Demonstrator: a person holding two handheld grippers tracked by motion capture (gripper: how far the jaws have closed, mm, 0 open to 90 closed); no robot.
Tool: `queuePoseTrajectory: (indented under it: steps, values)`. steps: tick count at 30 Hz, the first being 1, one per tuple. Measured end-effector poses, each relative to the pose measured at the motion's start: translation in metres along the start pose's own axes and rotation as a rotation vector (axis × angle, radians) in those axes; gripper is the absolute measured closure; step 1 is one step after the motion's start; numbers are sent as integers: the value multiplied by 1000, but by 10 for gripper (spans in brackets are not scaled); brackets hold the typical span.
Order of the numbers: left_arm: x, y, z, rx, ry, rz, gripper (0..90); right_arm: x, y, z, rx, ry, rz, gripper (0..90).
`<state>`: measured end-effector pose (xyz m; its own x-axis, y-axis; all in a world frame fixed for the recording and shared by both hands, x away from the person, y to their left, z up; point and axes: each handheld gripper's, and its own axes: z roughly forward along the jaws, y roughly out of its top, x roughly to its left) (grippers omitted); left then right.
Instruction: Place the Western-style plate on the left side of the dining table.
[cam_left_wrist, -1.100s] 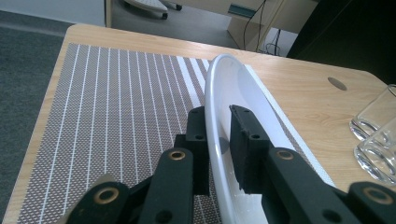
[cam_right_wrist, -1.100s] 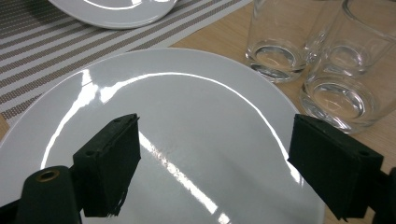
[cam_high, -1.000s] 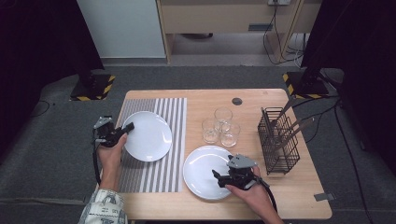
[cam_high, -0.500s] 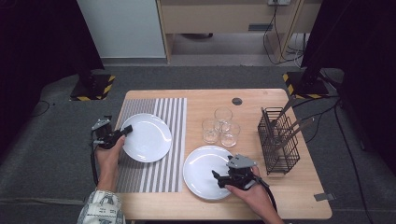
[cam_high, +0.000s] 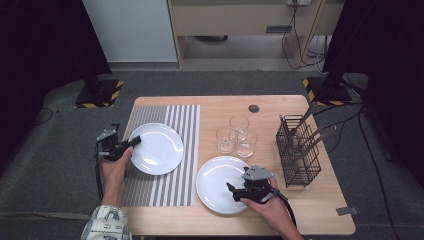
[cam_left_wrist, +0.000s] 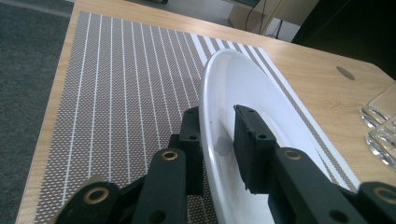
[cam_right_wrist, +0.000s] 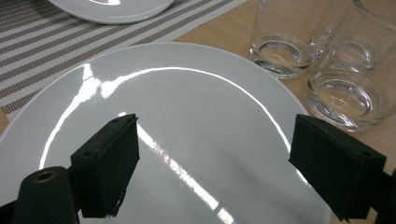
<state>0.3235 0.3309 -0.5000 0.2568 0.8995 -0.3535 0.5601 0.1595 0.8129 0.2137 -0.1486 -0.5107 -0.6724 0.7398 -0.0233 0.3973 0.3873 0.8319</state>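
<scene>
White plate rim between left hand-held gripper jaws.

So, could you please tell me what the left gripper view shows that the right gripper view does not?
The left gripper view alone shows the left hand-held gripper with its jaws astride the rim of the plate on the striped mat, with a small gap at the inner jaw, and a dark round spot in the tabletop. The right gripper view alone shows the right hand-held gripper with jaws wide apart over the second plate, which lies on bare wood. Both share the striped mat, the first plate and the clear glasses.
</scene>
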Motion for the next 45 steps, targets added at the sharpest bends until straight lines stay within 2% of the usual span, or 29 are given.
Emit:
queuePoseTrajectory:
  steps: [5,20,28,34,39,45]
  values:
    - [4,-2,2,8,-4,-16,723,0,0,0,2,-1,-3,157]
    - [14,-6,5,53,-18,-27,690,0,0,1,4,-2,-2,155]
    - [16,-7,6,50,-21,-23,686,0,-1,1,11,-4,-4,155]
    - [14,-5,4,37,-9,-20,695,-1,0,1,7,-8,-1,155]
    - [11,-6,4,32,21,3,690,-1,0,1,7,-6,-1,155]
    - [17,-8,6,59,22,-17,679,-1,-1,1,11,-5,-2,155]
